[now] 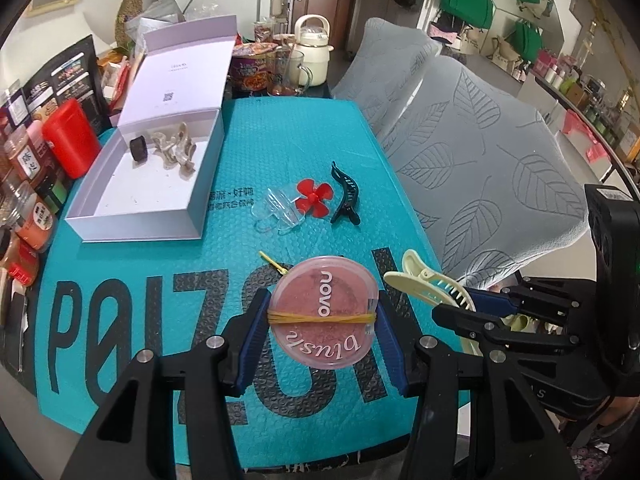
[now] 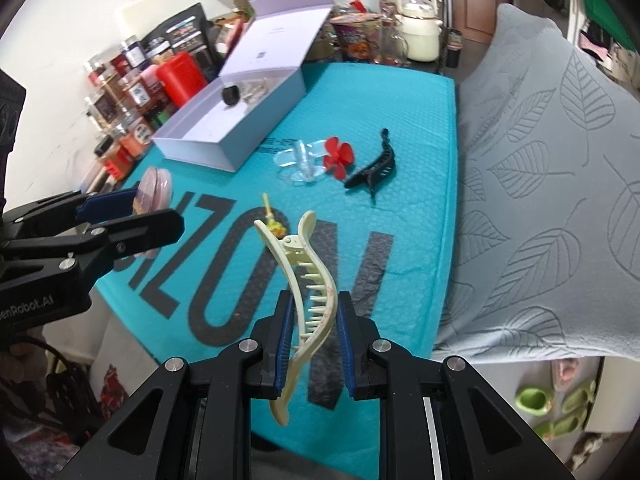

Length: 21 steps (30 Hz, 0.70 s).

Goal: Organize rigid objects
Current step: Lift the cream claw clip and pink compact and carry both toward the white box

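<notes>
While the left hand-held gripper (image 1: pixel 322 316) clamps a rubber-banded pink blush compact (image 1: pixel 324 312), the right (image 2: pixel 312 336) grips a cream claw clip (image 2: pixel 308 280).

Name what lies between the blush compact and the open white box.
Only bare teal mat in the left wrist view; the yellow pick sits just beside the blush compact.

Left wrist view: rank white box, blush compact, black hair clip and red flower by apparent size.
1. white box
2. blush compact, inflated by nearness
3. black hair clip
4. red flower, close to the clip

Black tools (image 1: pixel 324 332) (image 2: pixel 312 344) with blue pads, silver screws.
</notes>
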Available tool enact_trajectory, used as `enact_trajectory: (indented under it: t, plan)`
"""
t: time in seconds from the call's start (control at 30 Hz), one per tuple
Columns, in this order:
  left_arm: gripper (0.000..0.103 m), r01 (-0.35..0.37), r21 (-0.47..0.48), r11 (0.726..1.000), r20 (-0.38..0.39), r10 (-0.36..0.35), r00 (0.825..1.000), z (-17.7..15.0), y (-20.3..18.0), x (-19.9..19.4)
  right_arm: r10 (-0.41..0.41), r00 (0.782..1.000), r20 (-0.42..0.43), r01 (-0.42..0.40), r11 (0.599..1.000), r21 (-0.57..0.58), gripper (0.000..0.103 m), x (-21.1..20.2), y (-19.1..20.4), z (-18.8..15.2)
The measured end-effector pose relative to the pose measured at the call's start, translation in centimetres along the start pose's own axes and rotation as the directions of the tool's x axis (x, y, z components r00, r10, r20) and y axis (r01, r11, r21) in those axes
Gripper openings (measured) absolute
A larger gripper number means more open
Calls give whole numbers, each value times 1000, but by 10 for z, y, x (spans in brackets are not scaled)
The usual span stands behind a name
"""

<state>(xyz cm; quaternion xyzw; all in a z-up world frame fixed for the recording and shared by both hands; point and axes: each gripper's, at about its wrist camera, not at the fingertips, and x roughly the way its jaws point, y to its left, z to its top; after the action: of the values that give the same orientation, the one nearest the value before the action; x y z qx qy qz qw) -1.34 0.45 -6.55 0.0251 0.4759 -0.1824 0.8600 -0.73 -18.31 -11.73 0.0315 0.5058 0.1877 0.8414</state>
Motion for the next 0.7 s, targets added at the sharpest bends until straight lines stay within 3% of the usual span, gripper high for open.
enact_trajectory:
  t: [0.7]
  plan:
    - [51,-60,-126,990,29,64,998,-21,33,-45,110,994,-27,-113,981,-158,21,-13,65,6]
